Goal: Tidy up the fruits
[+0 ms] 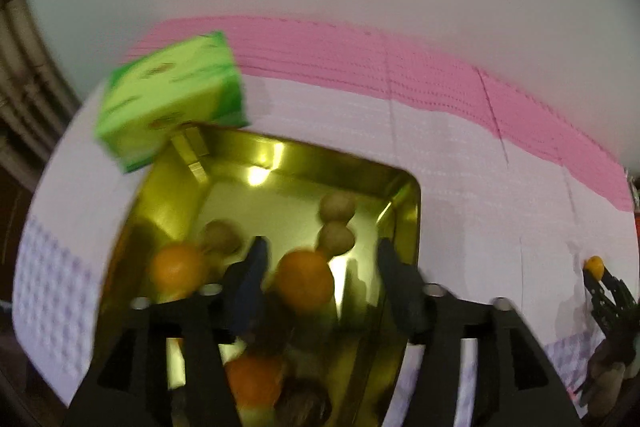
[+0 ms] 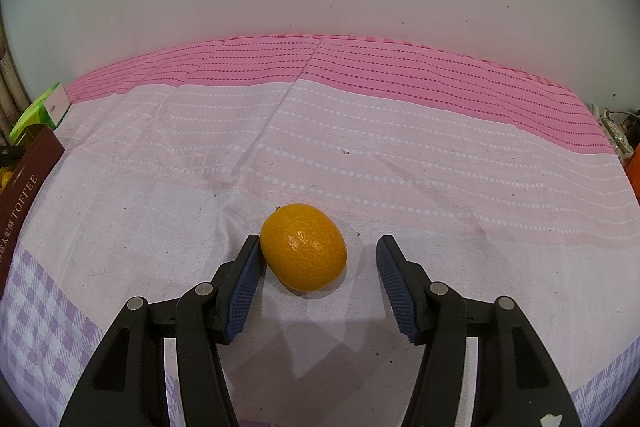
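- Right gripper (image 2: 318, 259) jaws apart around orange (image 2: 304, 247); left pad touching, so closing unevenly may roll it away.
- Left gripper (image 1: 320, 267) jaws apart, empty, over tin (image 1: 408, 211); could knock fruit inside.

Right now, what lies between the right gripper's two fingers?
In the right wrist view, an orange citrus fruit lies on the cloth there, against the left finger.

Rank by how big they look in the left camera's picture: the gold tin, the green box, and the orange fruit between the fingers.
1. Gold tin, clearly largest.
2. Green box.
3. Orange fruit, smallest, though blur and the fisheye lens make true sizes uncertain.
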